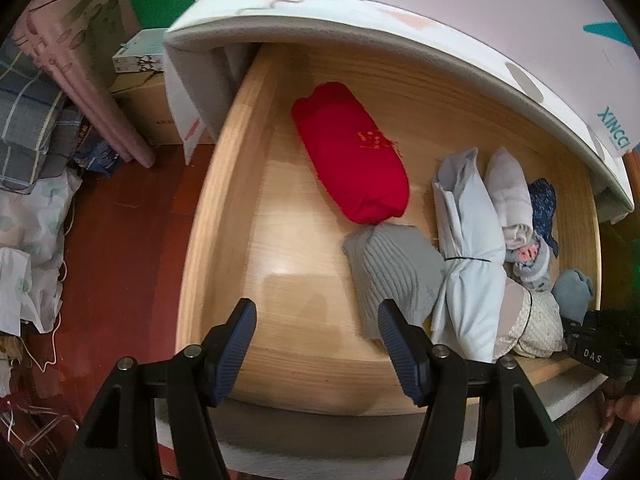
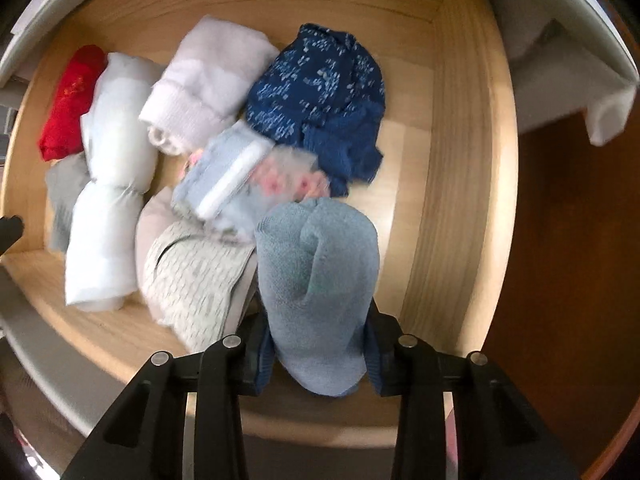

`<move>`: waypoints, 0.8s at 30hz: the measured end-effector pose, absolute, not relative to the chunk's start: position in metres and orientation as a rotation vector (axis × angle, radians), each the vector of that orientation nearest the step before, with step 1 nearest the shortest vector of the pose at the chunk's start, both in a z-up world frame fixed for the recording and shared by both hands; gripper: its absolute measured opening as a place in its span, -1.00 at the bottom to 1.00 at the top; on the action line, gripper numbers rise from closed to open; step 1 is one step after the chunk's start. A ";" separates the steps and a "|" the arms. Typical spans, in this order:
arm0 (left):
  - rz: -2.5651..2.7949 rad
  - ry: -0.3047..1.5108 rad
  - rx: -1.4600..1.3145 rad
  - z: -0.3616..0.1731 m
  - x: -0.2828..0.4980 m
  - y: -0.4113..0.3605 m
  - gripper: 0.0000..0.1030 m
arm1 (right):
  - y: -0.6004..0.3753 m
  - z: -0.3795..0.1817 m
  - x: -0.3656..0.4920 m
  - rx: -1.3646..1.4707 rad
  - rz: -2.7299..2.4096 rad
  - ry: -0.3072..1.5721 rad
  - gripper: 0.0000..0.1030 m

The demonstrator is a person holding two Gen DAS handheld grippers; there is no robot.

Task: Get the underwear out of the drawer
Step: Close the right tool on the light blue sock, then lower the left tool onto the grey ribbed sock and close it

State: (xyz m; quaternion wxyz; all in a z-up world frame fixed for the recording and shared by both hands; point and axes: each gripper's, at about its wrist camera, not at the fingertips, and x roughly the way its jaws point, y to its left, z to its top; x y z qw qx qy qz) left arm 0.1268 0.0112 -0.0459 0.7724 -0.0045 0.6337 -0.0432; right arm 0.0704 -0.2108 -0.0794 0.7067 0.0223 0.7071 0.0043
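The open wooden drawer (image 1: 248, 216) holds several rolled garments. A red roll (image 1: 352, 156) lies at the back left, a grey ribbed roll (image 1: 392, 272) in front of it, and a pale blue roll (image 1: 468, 248) beside that. My left gripper (image 1: 316, 320) is open and empty over the bare drawer floor, just left of the grey roll. My right gripper (image 2: 318, 364) is shut on a light blue rolled piece of underwear (image 2: 320, 276) at the drawer's front right. That piece also shows at the right of the left wrist view (image 1: 572, 292). A navy patterned roll (image 2: 320, 92) lies behind it.
A white roll (image 2: 208, 88), a dotted cream piece (image 2: 192, 280) and a small blue-white piece (image 2: 224, 176) crowd the drawer's right half (image 2: 452, 160). A white patterned top (image 1: 360, 20) overhangs the drawer. Boxes (image 1: 140, 92) and bedding (image 1: 36, 208) stand on the red floor to the left.
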 end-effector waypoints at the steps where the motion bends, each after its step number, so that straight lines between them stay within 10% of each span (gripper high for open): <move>1: -0.099 1.379 -0.005 -0.047 0.127 0.009 0.26 | -0.212 -0.078 0.065 0.061 0.010 1.559 -0.35; 24: -0.149 1.574 -0.090 -0.093 0.192 -0.045 0.30 | -0.273 -0.084 0.091 0.181 0.040 1.551 -0.34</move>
